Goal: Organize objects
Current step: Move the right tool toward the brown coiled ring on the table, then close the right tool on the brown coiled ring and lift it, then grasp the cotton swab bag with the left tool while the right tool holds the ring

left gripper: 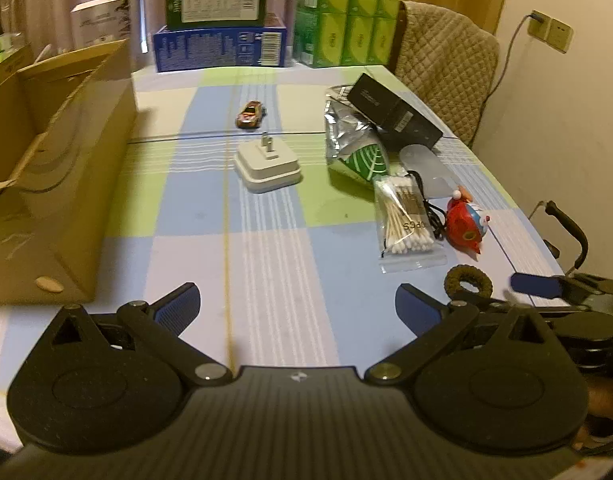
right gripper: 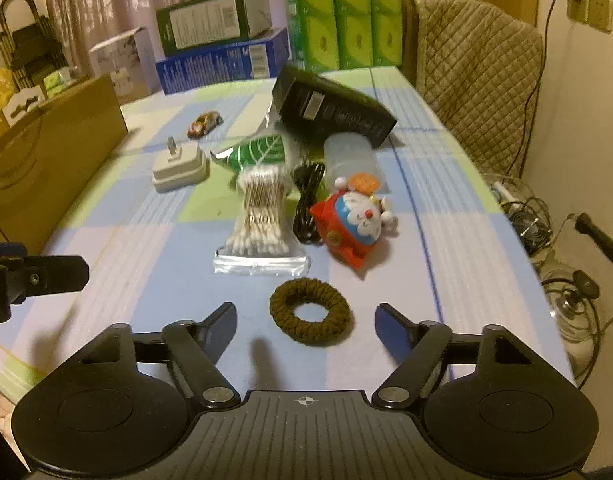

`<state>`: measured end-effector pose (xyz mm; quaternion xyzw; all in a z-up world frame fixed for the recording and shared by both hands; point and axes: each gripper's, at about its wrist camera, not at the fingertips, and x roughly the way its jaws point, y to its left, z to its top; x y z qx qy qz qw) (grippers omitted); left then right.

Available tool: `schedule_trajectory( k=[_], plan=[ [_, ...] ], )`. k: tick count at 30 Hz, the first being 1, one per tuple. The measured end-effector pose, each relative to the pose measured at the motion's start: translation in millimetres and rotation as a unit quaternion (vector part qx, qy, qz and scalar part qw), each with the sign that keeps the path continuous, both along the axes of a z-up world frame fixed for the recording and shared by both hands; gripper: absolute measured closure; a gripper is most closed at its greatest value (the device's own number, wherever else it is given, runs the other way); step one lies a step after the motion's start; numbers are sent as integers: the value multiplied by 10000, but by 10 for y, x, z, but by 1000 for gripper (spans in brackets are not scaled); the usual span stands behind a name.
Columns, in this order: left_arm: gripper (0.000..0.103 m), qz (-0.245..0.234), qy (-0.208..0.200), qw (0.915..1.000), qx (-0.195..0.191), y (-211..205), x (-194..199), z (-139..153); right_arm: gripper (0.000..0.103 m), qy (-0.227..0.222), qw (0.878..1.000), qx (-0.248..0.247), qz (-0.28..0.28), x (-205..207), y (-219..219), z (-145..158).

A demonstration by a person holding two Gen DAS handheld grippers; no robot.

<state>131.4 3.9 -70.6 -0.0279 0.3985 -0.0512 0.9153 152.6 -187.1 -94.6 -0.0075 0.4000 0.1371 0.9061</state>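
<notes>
A brown hair tie (right gripper: 310,311) lies on the checked tablecloth just ahead of my open right gripper (right gripper: 306,320), between its blue fingertips; the hair tie (left gripper: 468,280) also shows in the left wrist view. Beyond it lie a bag of cotton swabs (right gripper: 261,224), a red cartoon toy (right gripper: 356,220), a black cable (right gripper: 308,204), a white charger plug (right gripper: 180,166), a toy car (right gripper: 204,123), a leaf-print foil bag (right gripper: 258,152) and a black box (right gripper: 334,110). My left gripper (left gripper: 296,300) stands open over bare cloth, the charger plug (left gripper: 266,166) well ahead.
An open cardboard box (left gripper: 46,168) stands along the table's left side. Blue and green boxes (left gripper: 220,20) and stacked green packs (left gripper: 348,12) line the far edge. A padded chair (right gripper: 478,80) and floor clutter with cables (right gripper: 546,240) are to the right.
</notes>
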Motion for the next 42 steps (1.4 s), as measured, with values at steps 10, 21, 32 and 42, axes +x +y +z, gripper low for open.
schedule_trajectory(
  k=[10,21,32,42],
  plan=[
    [1,-64,162,9998,-85,-15,151,-149,50,-77,9997,-230,-19,86,58,-123],
    [4,-325,213,9991,-161,-125,236,-127,88,-283,9994,-203,43,50,85,-41],
    [22,-858,79,9960,-229,-547,633,-95,88,-651,9961,-62,-595,64,-188,192],
    [44,-921,165,9945,-479,-772,1056,-295,88,-565,9938,78,-950,150,-327,187]
  ],
)
